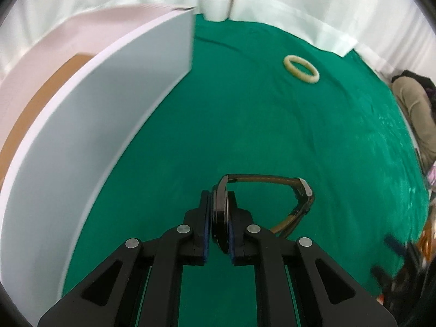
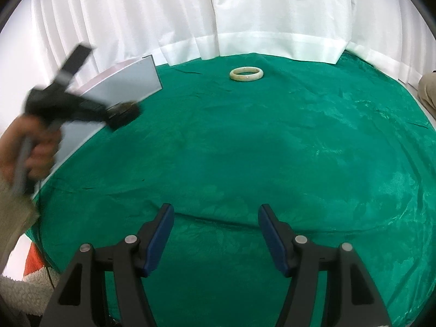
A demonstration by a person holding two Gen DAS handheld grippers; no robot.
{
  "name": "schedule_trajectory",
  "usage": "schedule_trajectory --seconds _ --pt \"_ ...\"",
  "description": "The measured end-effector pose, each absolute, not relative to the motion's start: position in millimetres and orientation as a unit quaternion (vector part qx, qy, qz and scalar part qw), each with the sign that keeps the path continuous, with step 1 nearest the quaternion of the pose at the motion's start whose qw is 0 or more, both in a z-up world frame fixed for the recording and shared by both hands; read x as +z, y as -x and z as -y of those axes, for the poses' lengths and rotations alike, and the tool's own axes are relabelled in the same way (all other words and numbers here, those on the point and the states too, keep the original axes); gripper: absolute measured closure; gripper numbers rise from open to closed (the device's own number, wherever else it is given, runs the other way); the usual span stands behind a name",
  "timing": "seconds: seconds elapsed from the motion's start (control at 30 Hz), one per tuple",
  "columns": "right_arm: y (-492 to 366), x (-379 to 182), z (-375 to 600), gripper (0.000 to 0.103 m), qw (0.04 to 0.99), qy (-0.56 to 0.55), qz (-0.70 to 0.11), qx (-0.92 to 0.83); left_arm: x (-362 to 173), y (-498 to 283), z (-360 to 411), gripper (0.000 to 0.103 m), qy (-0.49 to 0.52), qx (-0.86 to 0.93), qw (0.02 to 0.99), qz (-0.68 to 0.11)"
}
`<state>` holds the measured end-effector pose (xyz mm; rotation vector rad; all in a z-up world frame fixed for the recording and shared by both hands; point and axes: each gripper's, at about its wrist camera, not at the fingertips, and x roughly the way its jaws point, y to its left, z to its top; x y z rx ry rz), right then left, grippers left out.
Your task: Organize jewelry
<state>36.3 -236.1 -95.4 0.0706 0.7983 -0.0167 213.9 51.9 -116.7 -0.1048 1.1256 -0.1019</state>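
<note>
Pinching the watch [image 1: 221, 212] by its case edge above the green counter [image 1: 245, 122], the left gripper [image 1: 219, 218] risks it pivoting out (strap hangs right) beside the white box [image 1: 109, 109]; the right gripper [image 2: 215, 234] stands spread, the bangle [image 2: 246, 74] lying far.

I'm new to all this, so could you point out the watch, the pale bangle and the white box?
watch [image 1: 221, 212]: left wrist view, its case, pinched between the jaws.
pale bangle [image 2: 246, 74]: right wrist view, its near rim.
white box [image 1: 109, 125]: left wrist view, its side wall.

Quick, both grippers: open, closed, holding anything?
Left gripper: closed on the watch, strap hanging free.
Right gripper: open, holding nothing.
</note>
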Motion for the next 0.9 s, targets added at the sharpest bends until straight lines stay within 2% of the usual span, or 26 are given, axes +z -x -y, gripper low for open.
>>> schedule_trajectory --seconds 0.13,0.17,0.2,0.23,0.27,0.3,0.67,0.8,0.9 --pt "-41.6 -100.9 227.7 0.037 0.916 -0.029 -0.399 -0.003 -129.4 -188.0 -62.6 0.093 0.045 -0.02 0.855 -0.517" --pt "-40.9 -101.4 225.3 0.037 0.916 -0.027 -0.401 -0.002 -134.2 -181.1 -64.1 0.083 0.048 -0.015 0.855 -0.516" --pt "-40.9 -101.5 222.5 0.038 0.915 -0.027 -0.403 0.0 -140.1 -179.4 -65.4 0.081 0.055 -0.017 0.855 -0.515" --pt "-40.7 -101.2 220.2 0.038 0.914 -0.028 -0.405 0.003 -138.2 -175.1 -65.9 0.059 0.057 -0.022 0.865 -0.497" --pt "-39.2 -100.6 218.1 0.038 0.913 -0.029 -0.406 0.005 -138.4 -174.1 -64.7 0.03 0.053 -0.023 0.867 -0.494" --pt "-38.3 -99.9 217.0 0.038 0.912 -0.03 -0.408 0.006 -139.5 -174.6 -62.9 0.022 0.046 -0.018 0.87 -0.49" --pt "-53.3 -91.3 226.8 0.037 0.895 -0.06 -0.442 0.021 -146.3 -170.2 -60.4 0.013 0.027 0.01 0.891 -0.454" --pt "-92.0 -61.2 249.6 0.038 0.888 -0.063 -0.452 0.054 -146.3 -168.5 -61.8 0.012 0.028 0.012 0.891 -0.453" --pt "-145.0 -37.6 273.3 0.038 0.894 -0.024 -0.446 0.039 -147.0 -168.5 -62.2 0.012 0.03 0.011 0.891 -0.453"
